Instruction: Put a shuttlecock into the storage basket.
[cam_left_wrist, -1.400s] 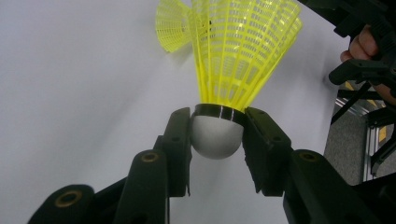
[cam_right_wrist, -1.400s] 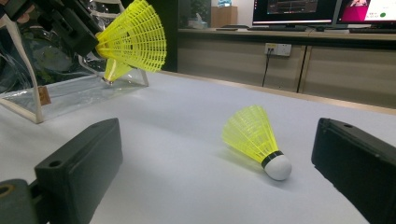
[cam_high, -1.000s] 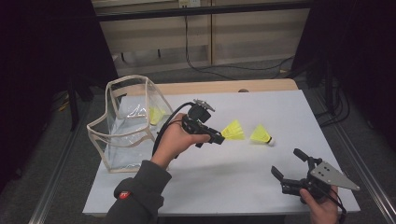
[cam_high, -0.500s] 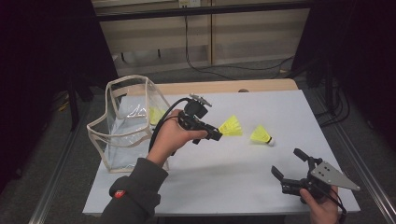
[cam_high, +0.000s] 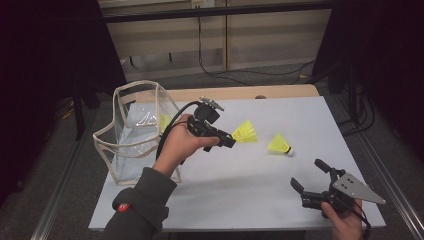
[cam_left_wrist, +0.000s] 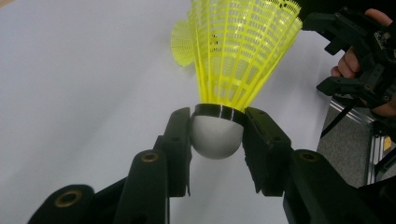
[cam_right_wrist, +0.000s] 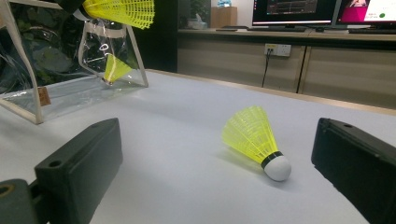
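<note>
My left gripper (cam_left_wrist: 217, 140), clamping a shuttlecock (cam_left_wrist: 233, 56), has swung toward the bag (cam_high: 135, 135), probably to drop it in; right gripper (cam_high: 312, 180) idles agape.

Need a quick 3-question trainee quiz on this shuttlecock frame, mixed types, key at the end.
1. True or false: the left gripper is shut on the held shuttlecock by its white cork end.
2. How many yellow shuttlecocks are there in all, counting the one in the clear bag?
3. Multiple choice: the right gripper is A) shut on a shuttlecock, B) open, low near the table's front edge, C) inside the bag.

Key:
1. True; the jaws press both sides of the cork, skirt pointing away.
2. Three: the held one, the loose shuttlecock lying on the table, and the bagged shuttlecock.
3. B.
</note>
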